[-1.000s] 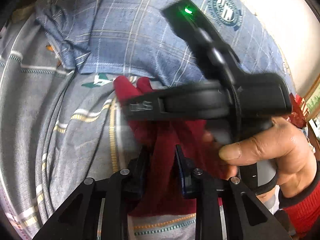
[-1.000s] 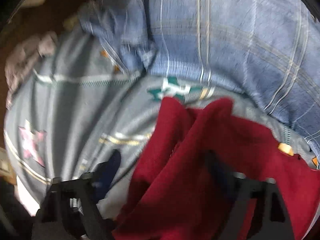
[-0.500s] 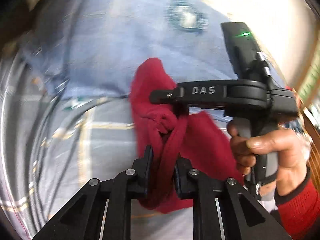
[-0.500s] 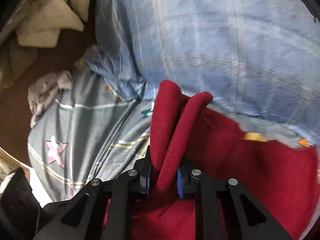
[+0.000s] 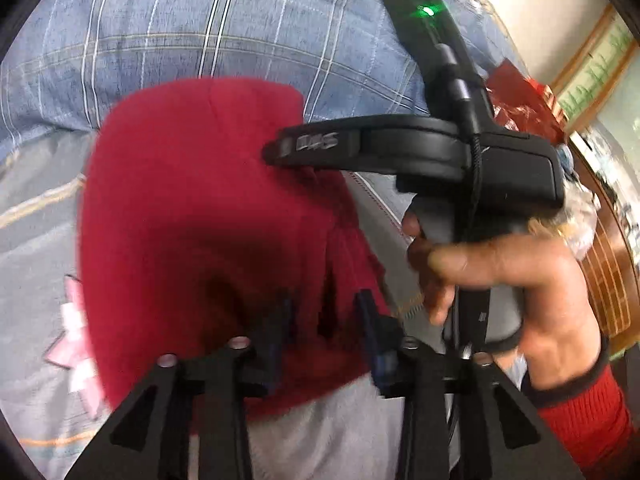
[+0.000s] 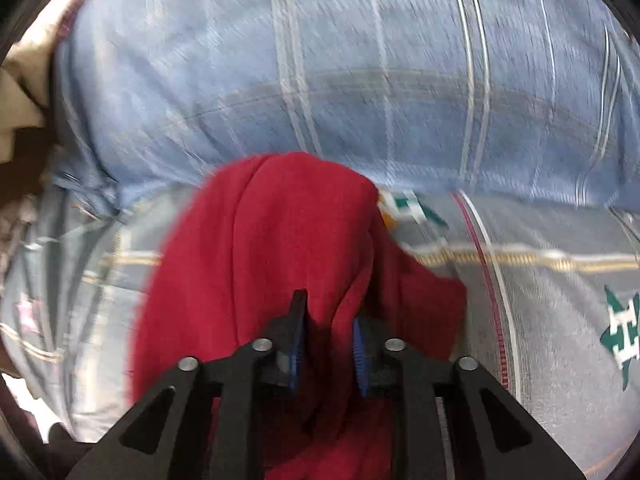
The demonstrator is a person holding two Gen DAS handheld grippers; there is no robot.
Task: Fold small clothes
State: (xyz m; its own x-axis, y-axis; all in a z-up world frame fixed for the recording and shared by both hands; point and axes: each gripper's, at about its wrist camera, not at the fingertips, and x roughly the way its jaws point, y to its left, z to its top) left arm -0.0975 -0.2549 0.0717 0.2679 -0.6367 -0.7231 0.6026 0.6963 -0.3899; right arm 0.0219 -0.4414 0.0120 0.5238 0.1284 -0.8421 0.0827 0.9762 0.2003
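A small dark red garment (image 5: 192,208) hangs bunched over the grey patterned bedsheet (image 5: 36,216). My left gripper (image 5: 324,312) is shut on a fold of its near edge. My right gripper (image 6: 326,320) is shut on another fold of the same red garment (image 6: 260,248). In the left wrist view the right gripper's body (image 5: 400,148) and the hand holding it sit just to the right, its tip against the cloth. Both grips are close together, and the garment drapes down to the left of them.
A blue plaid pillow (image 6: 360,72) lies behind the garment, also in the left wrist view (image 5: 180,32). The grey sheet has star prints (image 6: 620,332). A red shiny wrapper (image 5: 516,96) and wooden furniture (image 5: 608,248) stand at the right. Beige cloth (image 6: 20,96) lies at far left.
Both grippers have lifted and swung the red garment; it now spreads wider and hangs to the left. The views are motion-blurred. Both grips have held throughout.
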